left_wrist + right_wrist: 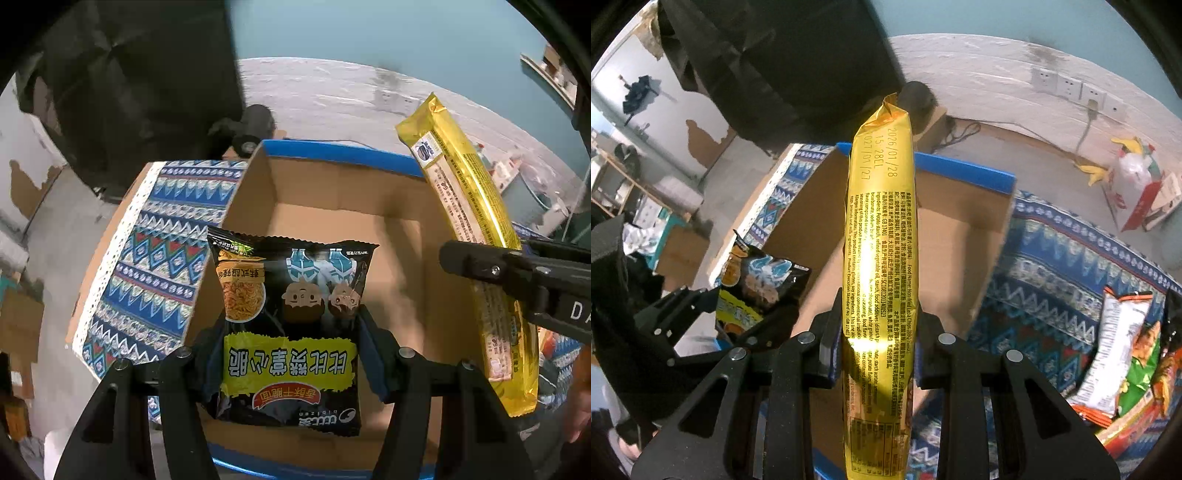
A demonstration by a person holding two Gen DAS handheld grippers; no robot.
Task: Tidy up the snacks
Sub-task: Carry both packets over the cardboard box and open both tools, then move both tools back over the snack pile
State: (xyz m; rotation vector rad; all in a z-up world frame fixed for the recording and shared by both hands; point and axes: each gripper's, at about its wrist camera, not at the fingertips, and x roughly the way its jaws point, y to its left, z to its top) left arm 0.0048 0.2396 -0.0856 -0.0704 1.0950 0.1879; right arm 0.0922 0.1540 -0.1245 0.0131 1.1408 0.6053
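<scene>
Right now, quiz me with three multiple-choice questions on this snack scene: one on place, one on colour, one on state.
1. Where is the black noodle-snack bag?
A. between the left tongs over the cardboard box
B. on the floor
C. under the cloth

2. What colour is the long packet in the right tongs?
A. red
B. yellow
C. white

3. What state is the box in?
A. taped shut
B. crushed flat
C. open, nothing seen inside

Answers: 1 A, tongs flank the bag above the box. 2 B, glossy yellow wrapper. 3 C, bare cardboard floor shows.
</scene>
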